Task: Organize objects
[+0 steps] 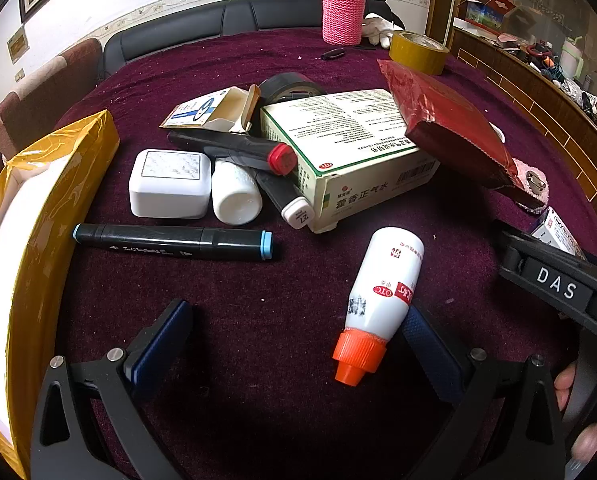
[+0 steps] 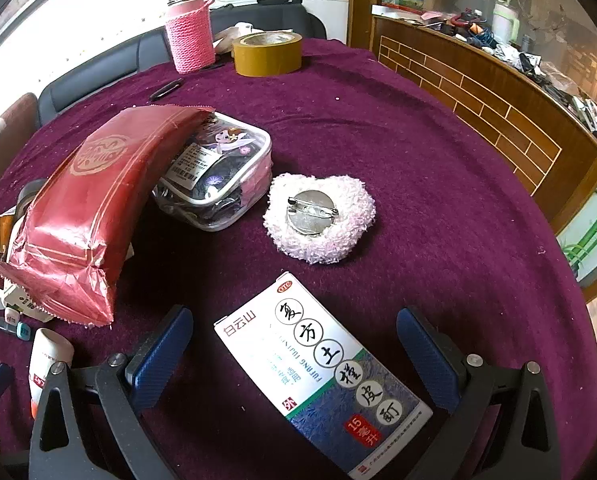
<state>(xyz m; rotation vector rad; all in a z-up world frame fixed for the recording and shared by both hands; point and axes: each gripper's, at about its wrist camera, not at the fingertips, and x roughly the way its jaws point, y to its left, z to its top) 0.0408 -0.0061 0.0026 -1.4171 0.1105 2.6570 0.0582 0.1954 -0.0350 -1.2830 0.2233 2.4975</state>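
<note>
With both grippers' fingers wide open and empty, your left gripper (image 1: 298, 344) could roll the bottle (image 1: 382, 300) lying beside its right finger, while the box (image 2: 322, 376) lies between your right gripper's (image 2: 294, 344) fingers.

Left gripper (image 1: 294, 344), right gripper (image 2: 294, 346): black plastic arms, triangular cut-outs, silver screws, ribbed navy-blue pads (image 1: 158, 344); "DAS" label in white on the right gripper's black housing.
</note>
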